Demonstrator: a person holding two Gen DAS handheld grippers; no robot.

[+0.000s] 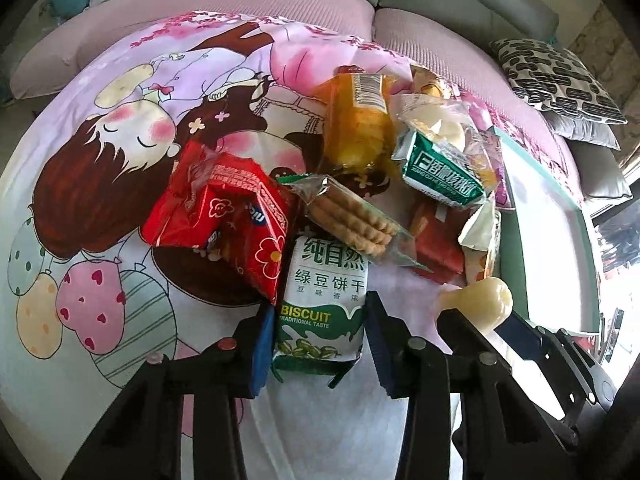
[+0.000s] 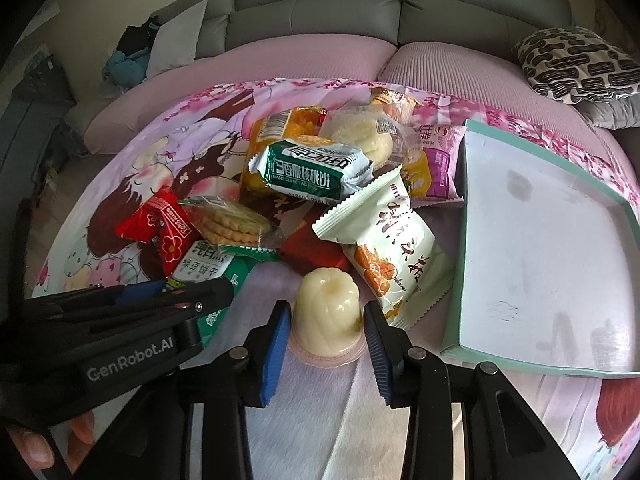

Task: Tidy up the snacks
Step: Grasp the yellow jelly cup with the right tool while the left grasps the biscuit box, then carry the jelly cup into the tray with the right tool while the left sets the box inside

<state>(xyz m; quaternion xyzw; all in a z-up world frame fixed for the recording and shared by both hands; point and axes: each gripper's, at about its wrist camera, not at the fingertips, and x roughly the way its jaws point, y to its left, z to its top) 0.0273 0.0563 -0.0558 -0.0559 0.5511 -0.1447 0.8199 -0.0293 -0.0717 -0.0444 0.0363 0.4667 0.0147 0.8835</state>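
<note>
A heap of snack packets lies on a cartoon-print cloth [image 1: 100, 184]. My left gripper [image 1: 320, 344] is shut on the lower end of a white and green biscuit packet [image 1: 326, 292], one blue pad against each side. In the right wrist view the left gripper [image 2: 192, 290] comes in from the left over that packet [image 2: 208, 268]. My right gripper [image 2: 326, 340] is shut on a pale yellow jelly cup [image 2: 326, 308] standing upside down on its rim. The cup [image 1: 476, 300] also shows at lower right in the left wrist view.
A white tray with a teal rim [image 2: 468, 240] lies right of the heap. The heap holds a red packet [image 1: 224, 216], a clear sleeve of round crackers [image 1: 352, 220], a green walnut-cake packet [image 2: 312, 172] and a cream packet [image 2: 392, 252]. A grey sofa [image 2: 320, 12] and a patterned cushion [image 2: 576, 64] lie behind.
</note>
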